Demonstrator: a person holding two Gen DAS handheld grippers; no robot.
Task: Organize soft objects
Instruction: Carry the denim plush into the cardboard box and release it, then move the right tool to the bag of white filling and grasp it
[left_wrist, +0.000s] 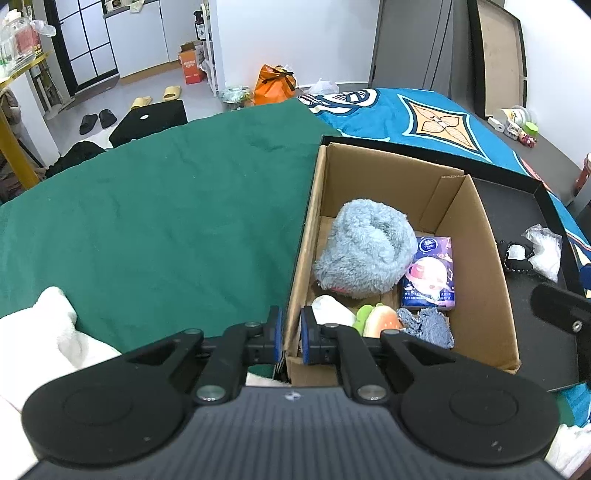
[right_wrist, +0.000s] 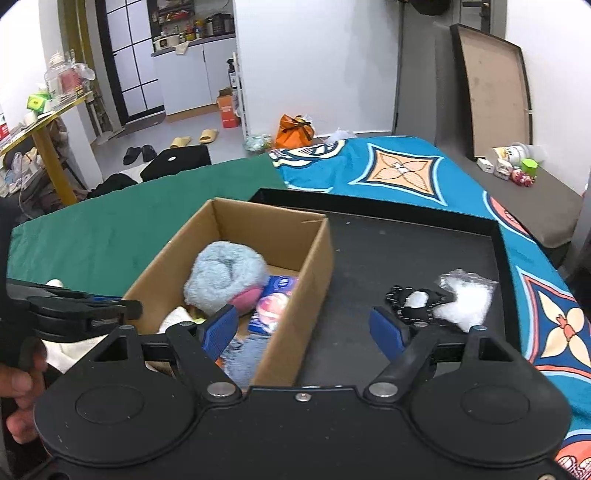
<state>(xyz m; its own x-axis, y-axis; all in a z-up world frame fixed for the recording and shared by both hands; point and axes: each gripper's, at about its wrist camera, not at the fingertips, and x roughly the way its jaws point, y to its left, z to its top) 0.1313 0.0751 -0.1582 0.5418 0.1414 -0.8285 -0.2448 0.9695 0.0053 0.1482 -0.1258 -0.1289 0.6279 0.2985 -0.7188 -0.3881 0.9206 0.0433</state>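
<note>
Left gripper (left_wrist: 291, 330): blue-padded fingers drawn together on the near-left wall of the open brown cardboard box (left_wrist: 480, 236), one pad outside the wall and one inside, pinching the cardboard edge at lower centre of the left wrist view. Right gripper (right_wrist: 304, 332): jaws spread wide, nothing between the pads; its left finger hangs over the box interior, its right finger over the shallow black tray (right_wrist: 406, 243), so the box's right wall lies between them in the right wrist view.

Box contents, near to far in the left wrist view: scrap of frayed blue denim cloth (left_wrist: 428, 325) at the near-right corner; just left of it an orange and green plush toy (left_wrist: 376, 319); left again a white soft item (left_wrist: 332, 310), partly hidden behind the gripper finger. Beyond these, a purple printed tissue pack (left_wrist: 430, 273) against the right wall, touching the fluffy pale blue plush bundle (left_wrist: 364, 251), which fills mid-box.

Box sits in the left part of the black tray. On the tray's bare right side: small black studded pouch (right_wrist: 413, 304), touching a crumpled clear plastic bag (right_wrist: 467, 299).

White fleecy cloth (left_wrist: 44, 332) lies at lower left on the dark green blanket (left_wrist: 166, 206). Teal patterned blanket (right_wrist: 406, 173) spreads behind the tray.
</note>
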